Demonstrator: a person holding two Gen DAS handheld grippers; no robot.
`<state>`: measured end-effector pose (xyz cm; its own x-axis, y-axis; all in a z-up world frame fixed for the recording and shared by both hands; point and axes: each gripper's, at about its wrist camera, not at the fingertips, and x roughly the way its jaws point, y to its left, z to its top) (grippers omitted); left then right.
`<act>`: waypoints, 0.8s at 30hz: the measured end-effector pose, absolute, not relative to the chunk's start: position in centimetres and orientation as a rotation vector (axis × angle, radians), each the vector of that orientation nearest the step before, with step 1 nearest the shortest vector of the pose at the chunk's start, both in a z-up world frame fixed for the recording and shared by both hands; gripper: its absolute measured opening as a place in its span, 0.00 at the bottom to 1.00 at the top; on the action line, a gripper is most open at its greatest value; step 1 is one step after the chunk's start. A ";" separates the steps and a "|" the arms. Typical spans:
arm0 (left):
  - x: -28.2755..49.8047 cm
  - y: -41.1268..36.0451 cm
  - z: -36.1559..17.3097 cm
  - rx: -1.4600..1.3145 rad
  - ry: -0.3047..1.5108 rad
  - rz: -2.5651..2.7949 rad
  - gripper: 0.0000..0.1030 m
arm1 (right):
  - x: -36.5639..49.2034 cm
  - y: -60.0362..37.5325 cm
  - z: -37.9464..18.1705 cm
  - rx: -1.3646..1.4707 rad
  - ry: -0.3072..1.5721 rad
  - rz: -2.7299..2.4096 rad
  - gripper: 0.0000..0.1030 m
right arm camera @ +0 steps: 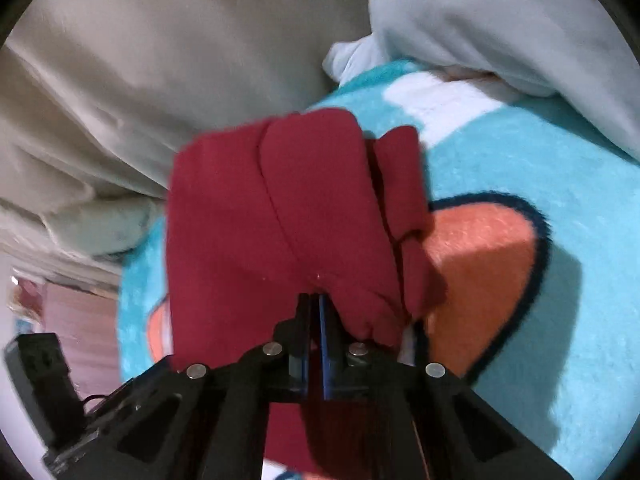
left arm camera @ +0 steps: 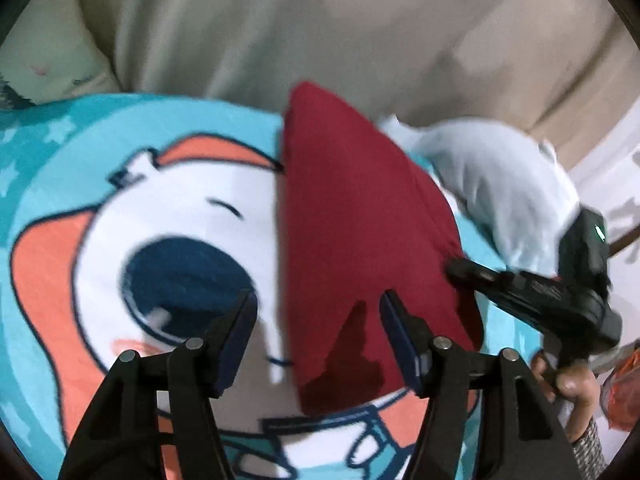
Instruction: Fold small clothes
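Garment (left arm camera: 360, 248): red cloth lies on the blanket, already doubled over itself, one long edge straight down the middle of the left view; it is held at a corner so, I judge, the layer can be drawn across for the next fold
Blanket (left arm camera: 60, 184): teal fleece with a cartoon face, spread wide as the folding surface; soft pile, so the cloth may drag or bunch on it
Curtain (left arm camera: 240, 32): beige fabric hangs behind the blanket's far edge, apart from the work
Pile (left arm camera: 500, 176): pale blue clothes heaped at the blanket's far right, just beside the garment; this is what crowds a fold going that way
Right gripper (right arm camera: 316, 304): jaws clenched on the garment's near edge, red cloth bunched around the tips
Left gripper (left arm camera: 318, 300): jaws released and wide, one finger over the blanket, the other over the garment, gripping nothing; likely poised to pin or take the near edge
Hand (left arm camera: 568, 384): bare fingers wrap the right gripper's handle, low right in the left view
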<state>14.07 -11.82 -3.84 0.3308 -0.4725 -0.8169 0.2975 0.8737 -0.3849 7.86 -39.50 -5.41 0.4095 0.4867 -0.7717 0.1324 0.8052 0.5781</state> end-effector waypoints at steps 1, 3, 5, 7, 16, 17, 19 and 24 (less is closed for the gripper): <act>14.6 -11.2 -4.0 -0.199 1.135 -0.502 0.65 | 7.4 -39.7 -4.4 0.614 1.109 0.248 0.10; 16.4 -9.9 -5.2 -0.271 1.185 -0.489 0.66 | 7.1 -40.0 -3.0 0.573 1.040 0.262 0.41; 18.0 -10.1 -6.2 -0.322 1.226 -0.505 0.67 | 7.3 -40.3 -2.6 0.536 1.021 0.229 0.79; 19.4 -11.1 -7.4 -0.314 1.257 -0.532 0.69 | 8.5 -40.9 -3.7 0.517 1.050 0.194 0.80; 20.3 -16.4 -11.0 -0.434 1.368 -0.732 0.76 | 11.9 -41.6 -9.3 0.733 1.159 0.243 0.56; 20.1 -16.3 -10.4 -0.424 1.357 -0.730 0.72 | 11.8 -41.5 -9.1 0.752 1.158 0.256 0.48; 20.1 -15.7 -9.1 -0.427 1.344 -0.739 0.63 | 11.7 -41.2 -7.7 0.751 1.143 0.286 0.43; 20.6 -13.8 -3.4 -0.375 1.224 -0.723 0.63 | 12.1 -39.7 -2.8 0.763 1.026 0.406 0.41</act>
